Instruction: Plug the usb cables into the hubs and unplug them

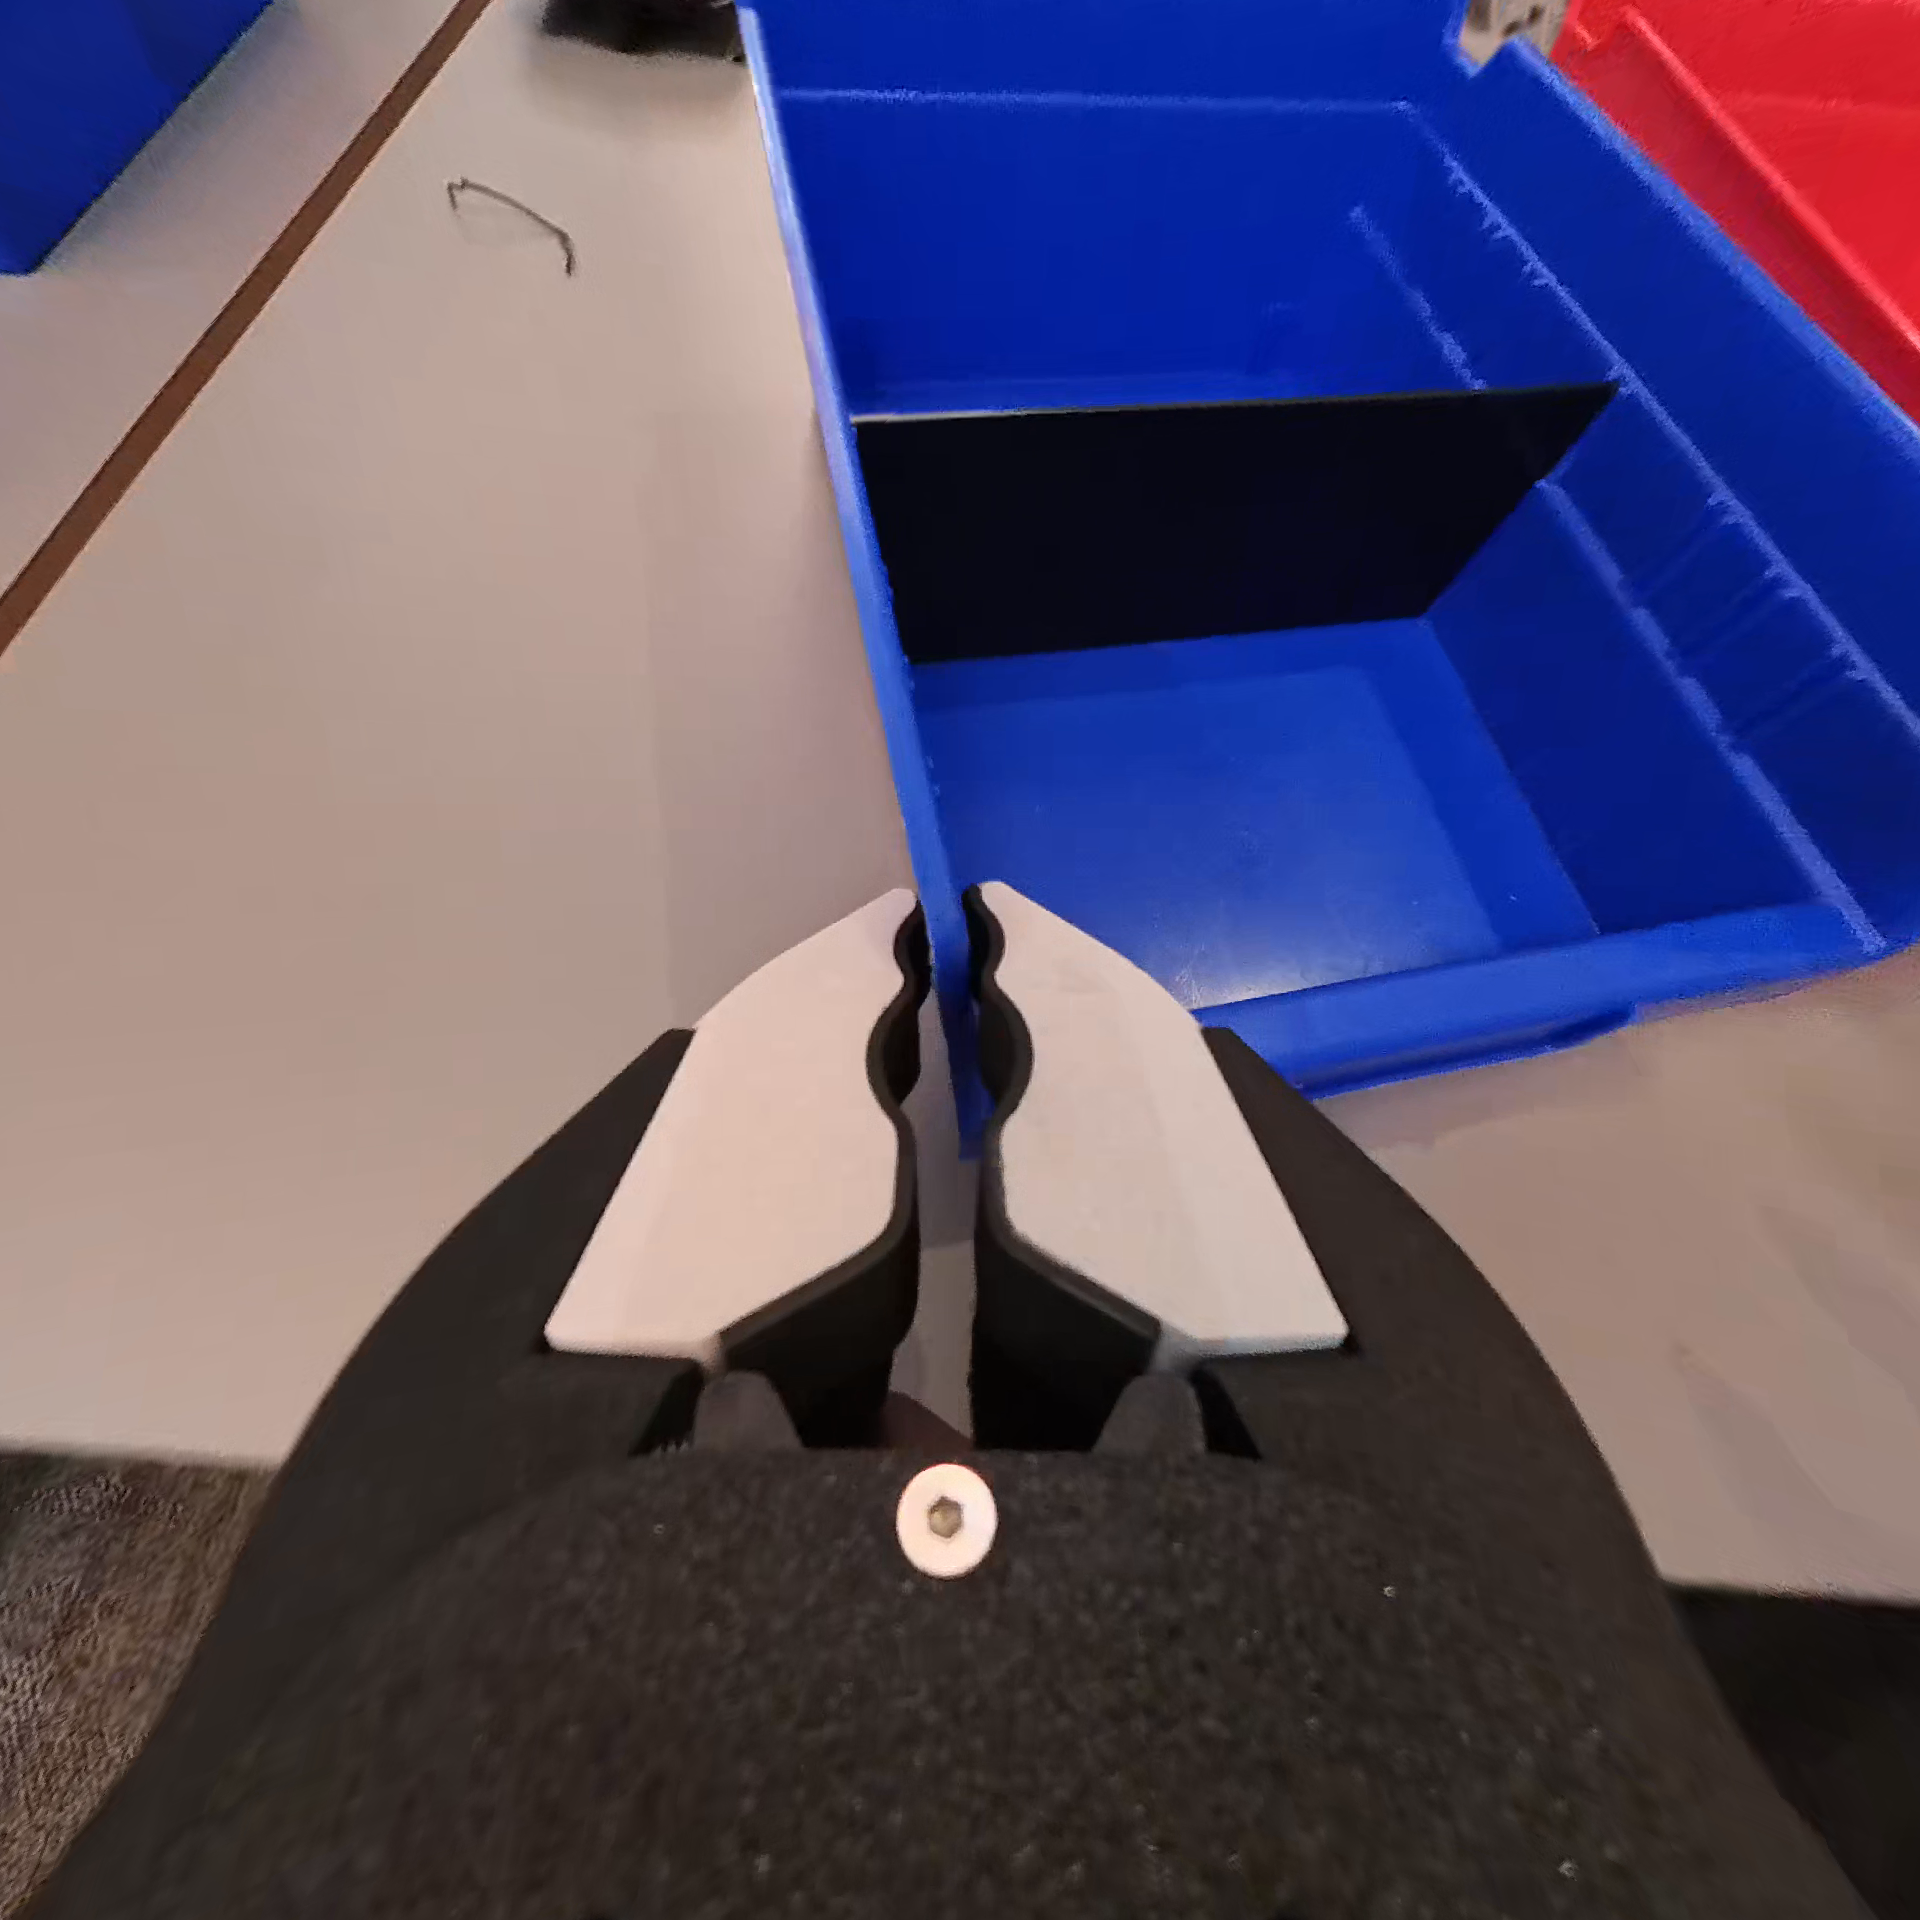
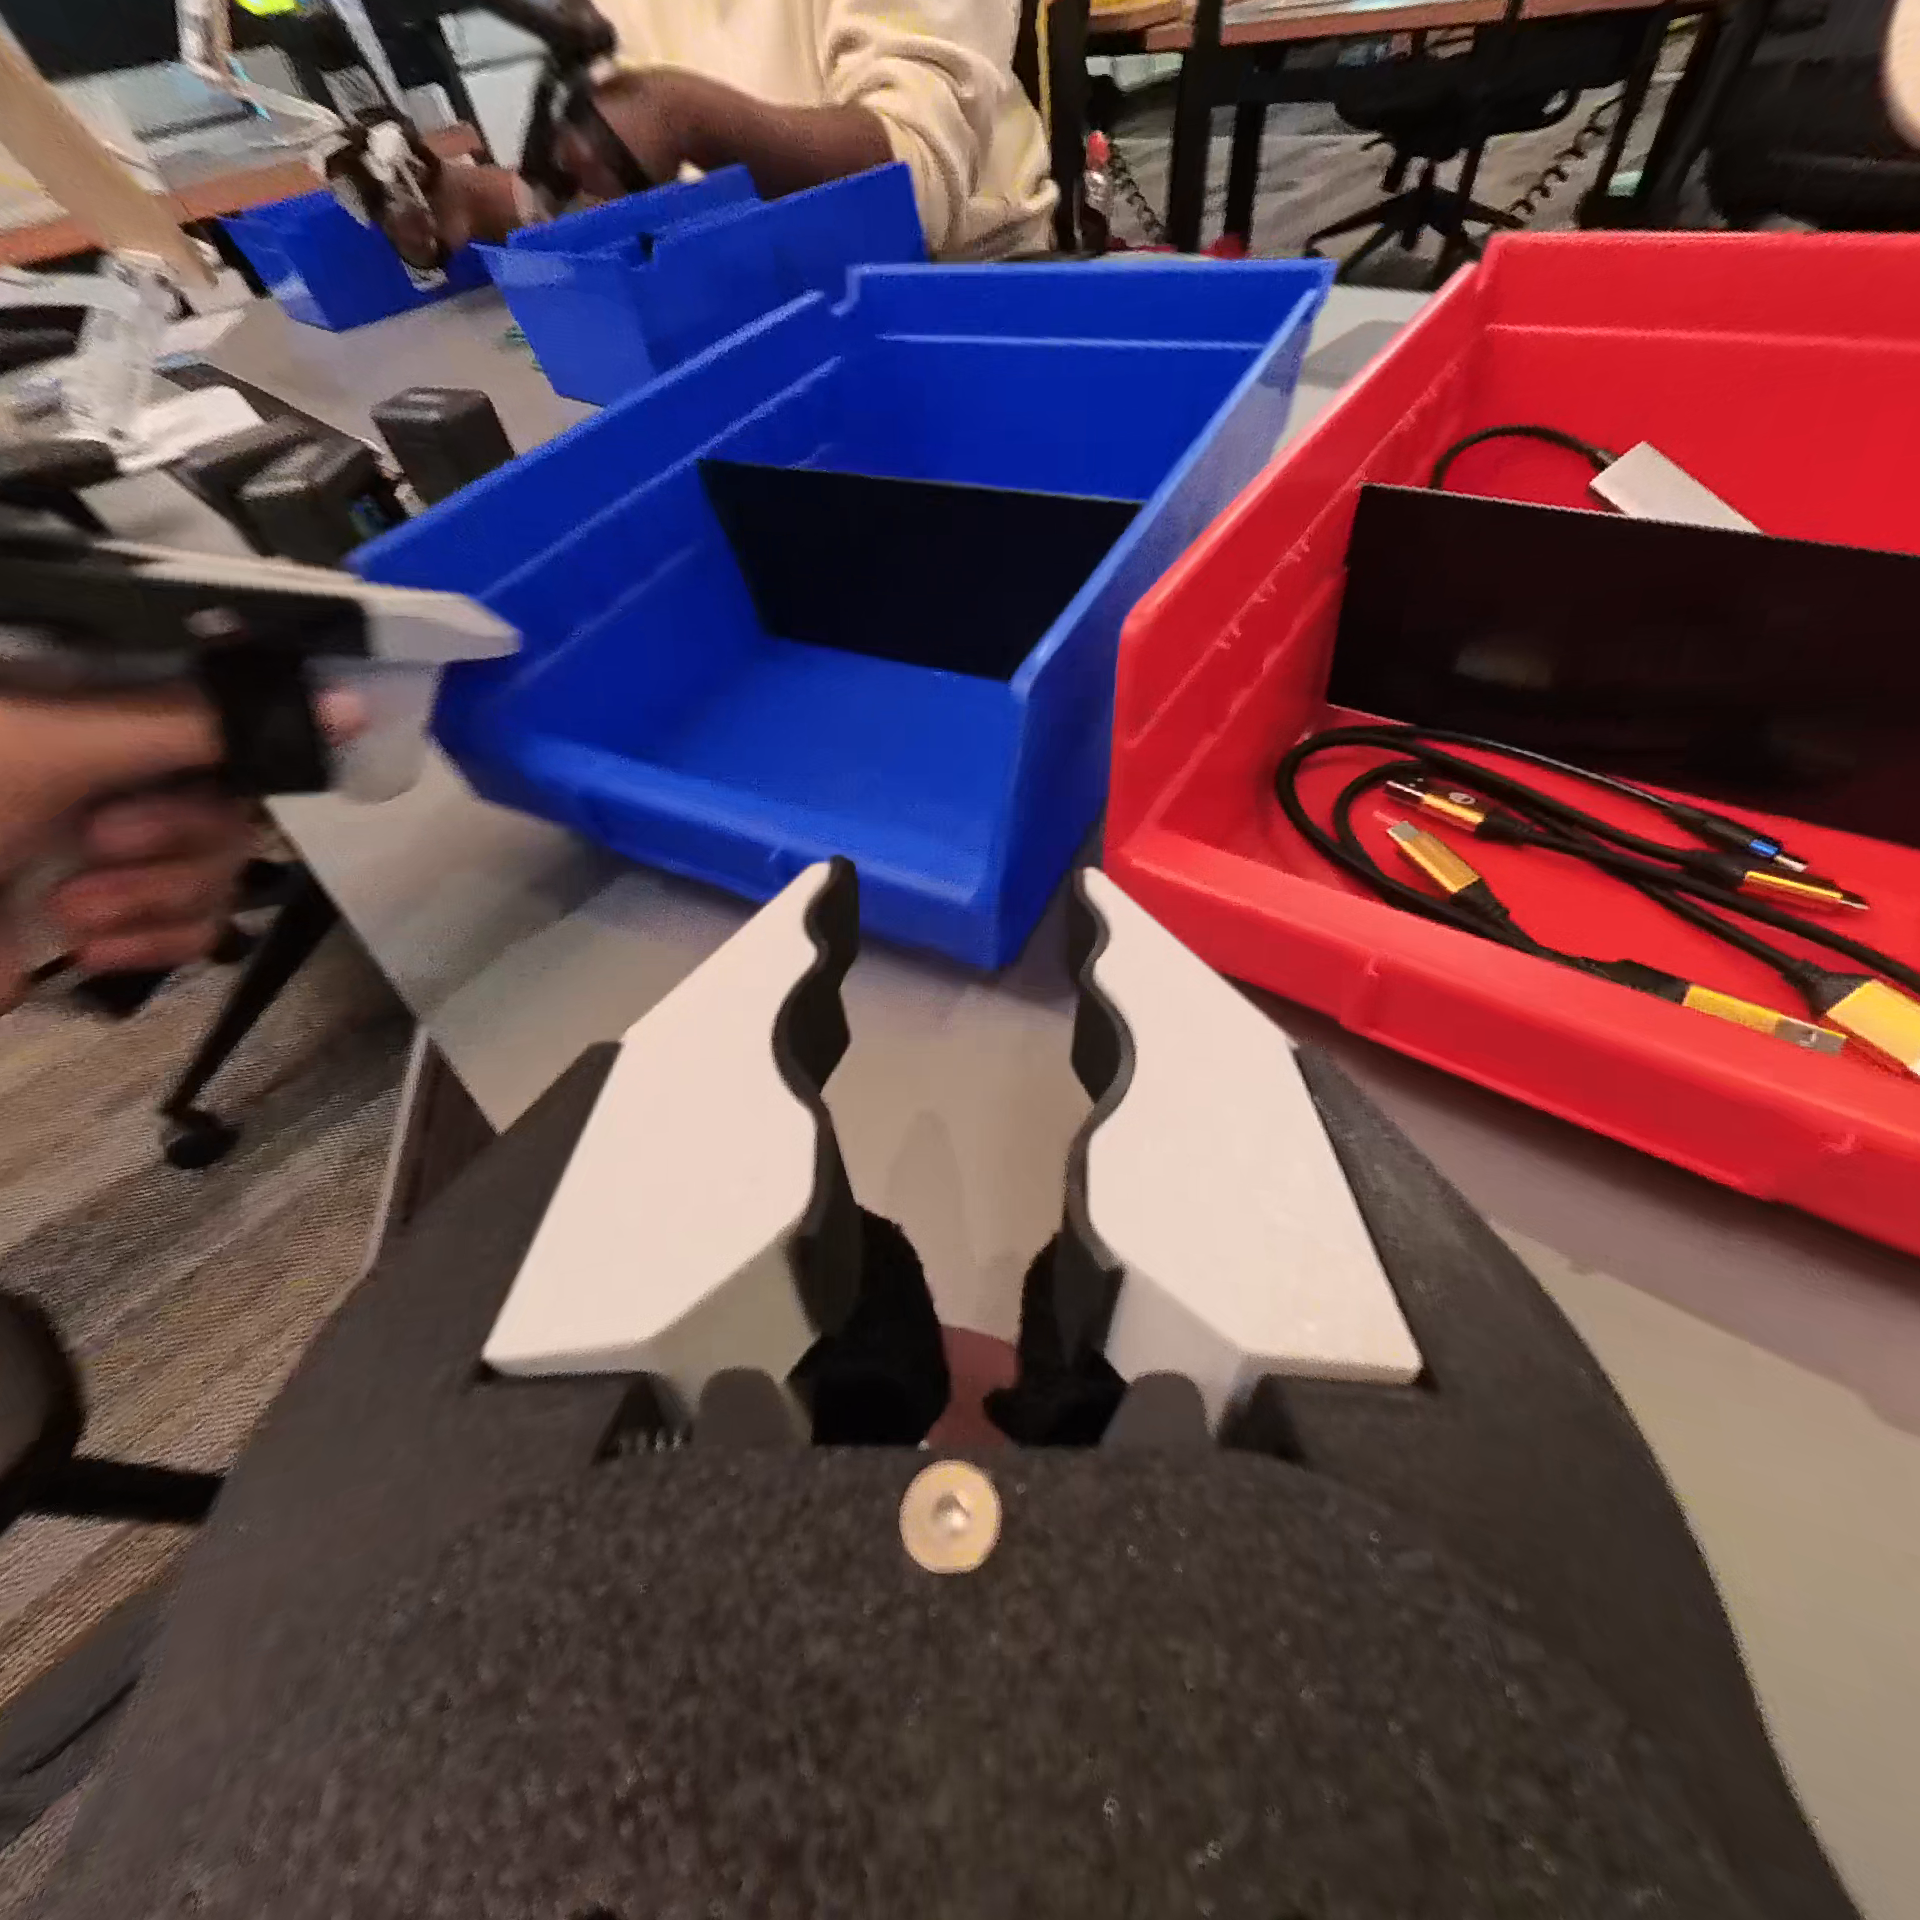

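A blue bin [image 1: 1714, 644] with a black divider [image 1: 1195, 520] stands on a grey table; both compartments are empty. My left gripper [image 1: 943, 904] has its jaws almost together, with the bin's front left corner wall between the tips. In the right wrist view the left gripper [image 2: 488, 634] is blurred at that corner of the blue bin [image 2: 790, 769]. My right gripper [image 2: 961, 894] is open and empty, low over the table in front of the blue bin's front right corner. A red bin [image 2: 1351, 997] beside it holds black cables with gold plugs [image 2: 1558, 831].
The red bin has a black divider [image 2: 1621, 644] with a flat grey device [image 2: 1662, 499] behind it. More blue bins [image 2: 707, 270] stand at the back, where another person's hands [image 2: 665, 125] work. Black blocks [image 2: 436, 436] sit left. A thin wire scrap [image 1: 509, 223] lies on the table. There is about 20 cm between the tips of the two grippers.
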`<state>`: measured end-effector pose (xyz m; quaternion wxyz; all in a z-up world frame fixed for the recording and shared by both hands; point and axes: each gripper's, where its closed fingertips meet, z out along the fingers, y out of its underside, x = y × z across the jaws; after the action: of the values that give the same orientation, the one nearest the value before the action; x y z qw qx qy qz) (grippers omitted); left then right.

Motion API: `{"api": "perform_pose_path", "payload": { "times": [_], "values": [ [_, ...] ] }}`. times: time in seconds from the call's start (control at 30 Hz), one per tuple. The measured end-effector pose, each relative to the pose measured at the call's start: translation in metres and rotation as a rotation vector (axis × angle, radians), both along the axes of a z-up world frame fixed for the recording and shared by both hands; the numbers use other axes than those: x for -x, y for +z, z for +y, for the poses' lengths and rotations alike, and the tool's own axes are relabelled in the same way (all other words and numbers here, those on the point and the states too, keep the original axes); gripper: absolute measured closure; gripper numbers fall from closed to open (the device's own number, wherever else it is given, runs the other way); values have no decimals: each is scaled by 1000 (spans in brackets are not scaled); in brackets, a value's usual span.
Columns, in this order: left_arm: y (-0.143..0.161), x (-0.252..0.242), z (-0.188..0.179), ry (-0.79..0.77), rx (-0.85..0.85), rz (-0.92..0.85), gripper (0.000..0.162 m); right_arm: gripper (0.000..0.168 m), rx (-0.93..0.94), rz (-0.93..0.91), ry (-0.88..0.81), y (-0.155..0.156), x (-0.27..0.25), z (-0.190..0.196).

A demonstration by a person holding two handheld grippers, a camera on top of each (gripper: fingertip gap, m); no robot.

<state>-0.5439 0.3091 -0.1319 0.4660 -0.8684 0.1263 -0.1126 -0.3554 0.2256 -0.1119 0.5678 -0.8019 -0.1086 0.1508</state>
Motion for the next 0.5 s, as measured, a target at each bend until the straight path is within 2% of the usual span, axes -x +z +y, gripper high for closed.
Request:
{"api": "perform_pose_path", "payload": {
  "times": [0.07,0.1,0.13,0.27,0.37,0.5],
  "values": [
    [0,3,-21,14,5,-15,156,125,22,-15,-34,-7,7,11],
    [0,2,-32,12,11,-33,156,131,43,-13,-71,-12,5,16],
    [0,0,-43,2,20,-53,155,148,66,-18,-112,-17,2,20],
    [1,-3,-75,-11,-22,-18,154,163,31,-98,-139,-18,-3,18],
    [15,-3,-93,19,-162,98,154,166,-76,-171,-159,1,-3,13],
    [43,-1,-117,117,-203,14,155,167,-205,-155,-151,45,0,0]
  ]
}}
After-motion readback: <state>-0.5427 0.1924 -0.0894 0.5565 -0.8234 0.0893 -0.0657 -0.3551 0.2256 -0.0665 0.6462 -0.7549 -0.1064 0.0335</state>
